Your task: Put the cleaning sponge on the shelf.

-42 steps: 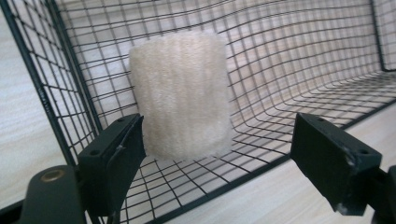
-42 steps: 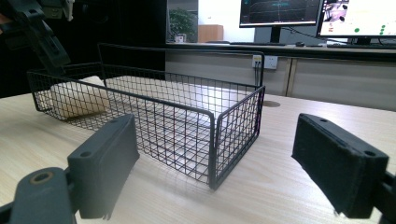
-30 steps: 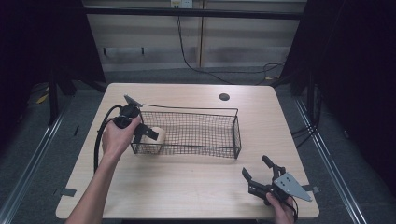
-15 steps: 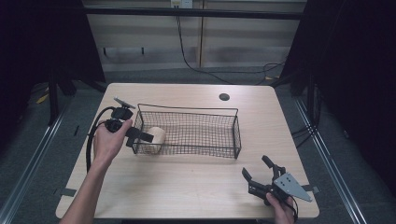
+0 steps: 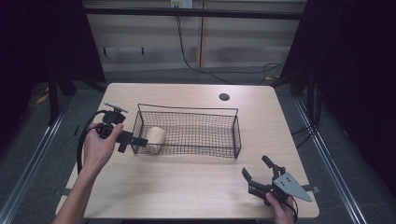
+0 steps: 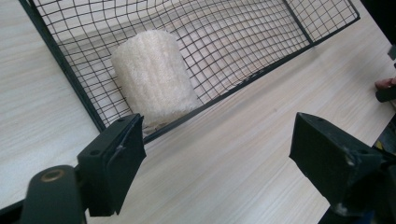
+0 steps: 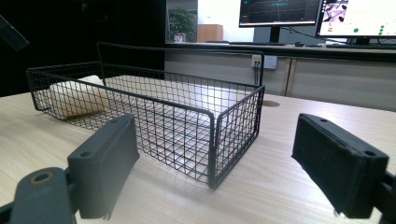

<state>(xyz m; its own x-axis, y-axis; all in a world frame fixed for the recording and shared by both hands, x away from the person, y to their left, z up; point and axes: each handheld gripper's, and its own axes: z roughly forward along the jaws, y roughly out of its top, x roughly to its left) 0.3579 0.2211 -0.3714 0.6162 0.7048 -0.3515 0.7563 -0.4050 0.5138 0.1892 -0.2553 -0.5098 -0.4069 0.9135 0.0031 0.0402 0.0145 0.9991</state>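
Note:
A black wire basket (image 5: 187,110) stands mid-table. A pale foam roll (image 5: 155,136) lies on its side in the basket's left end. My left gripper (image 5: 133,143) is held just outside that left end, low over the table, open and holding nothing. In the left gripper view the roll (image 6: 154,81) lies behind the basket's mesh (image 6: 243,84), beyond my open left gripper (image 6: 215,158). My right gripper (image 5: 256,168) rests near the table's front right corner, open and pointing at the basket. From there my right gripper (image 7: 215,172) faces the basket's near corner (image 7: 212,140), with the roll (image 7: 74,100) at the far end.
A round cable hole (image 5: 224,97) sits in the tabletop behind the basket. Bare wood lies between the basket and the front edge. Dark floor and a rail surround the table. Monitors (image 7: 280,13) stand on a counter beyond it.
My left gripper has drawn back leftward from the roll, from the basket's left end to outside its wall. The roll, basket and right gripper have stayed put.

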